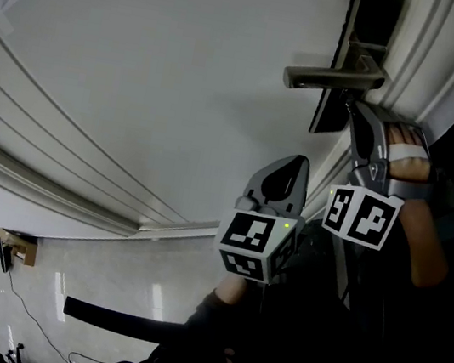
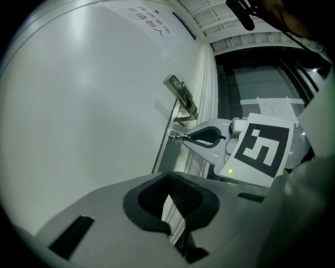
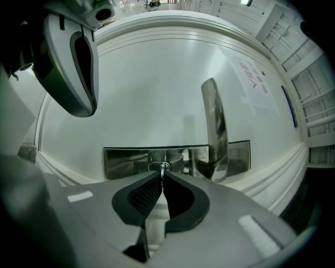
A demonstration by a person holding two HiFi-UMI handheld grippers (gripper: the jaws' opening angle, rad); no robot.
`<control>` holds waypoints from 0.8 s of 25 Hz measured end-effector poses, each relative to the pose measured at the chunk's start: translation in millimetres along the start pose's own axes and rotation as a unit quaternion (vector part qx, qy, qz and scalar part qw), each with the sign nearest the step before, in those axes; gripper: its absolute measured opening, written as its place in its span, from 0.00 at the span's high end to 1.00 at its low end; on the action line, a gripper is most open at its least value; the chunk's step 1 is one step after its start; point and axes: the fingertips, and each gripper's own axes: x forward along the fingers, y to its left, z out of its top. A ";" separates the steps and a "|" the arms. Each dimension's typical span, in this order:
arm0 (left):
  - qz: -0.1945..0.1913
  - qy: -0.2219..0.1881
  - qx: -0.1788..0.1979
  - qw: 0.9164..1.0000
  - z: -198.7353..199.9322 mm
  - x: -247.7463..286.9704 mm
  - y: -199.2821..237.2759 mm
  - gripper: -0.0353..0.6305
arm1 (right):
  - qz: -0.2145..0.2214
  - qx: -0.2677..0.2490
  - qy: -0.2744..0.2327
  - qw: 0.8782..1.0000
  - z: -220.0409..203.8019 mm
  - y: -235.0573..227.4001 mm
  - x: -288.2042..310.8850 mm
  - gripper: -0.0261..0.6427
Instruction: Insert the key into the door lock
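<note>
The small silver metal key point(image 3: 163, 168) is pinched in my right tongs point(image 3: 161, 180), at twelve o'clock from their tips, against the brushed steel lock plate point(image 3: 123, 163). It looks light, stiff and slippery, so I'd hold the bow flat. My left tongs point(image 2: 167, 180) are closed on nothing.

Floor point(image 1: 108, 273): pale, glossy, with streaks of reflected light. A black cable point(image 1: 26, 309) trails loose across it. A small brown box-like item point(image 1: 18, 246) stands at the foot of the white moulded trim point(image 1: 80, 182). Dark objects at the lower left edge cannot be identified.

A paper notice point(image 2: 149, 18) with red characters is fixed to the white surface.

To one side is a dark glazed panel point(image 2: 261, 78) carrying a white sheet of paper point(image 2: 275, 108). Ceiling point(image 2: 209, 18): white grid panels.
</note>
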 end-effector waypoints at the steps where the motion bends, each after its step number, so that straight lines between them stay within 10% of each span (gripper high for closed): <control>1: -0.001 -0.002 0.002 1.000 2.1 -0.1 -0.4 0.95 | 0.000 -0.001 0.001 1.000 0.3 -0.6 0.1 0.94; 20: -0.007 -0.004 -0.006 1.000 2.7 -0.1 0.6 0.95 | 0.000 -0.003 0.002 1.000 0.7 -0.1 -0.6 0.94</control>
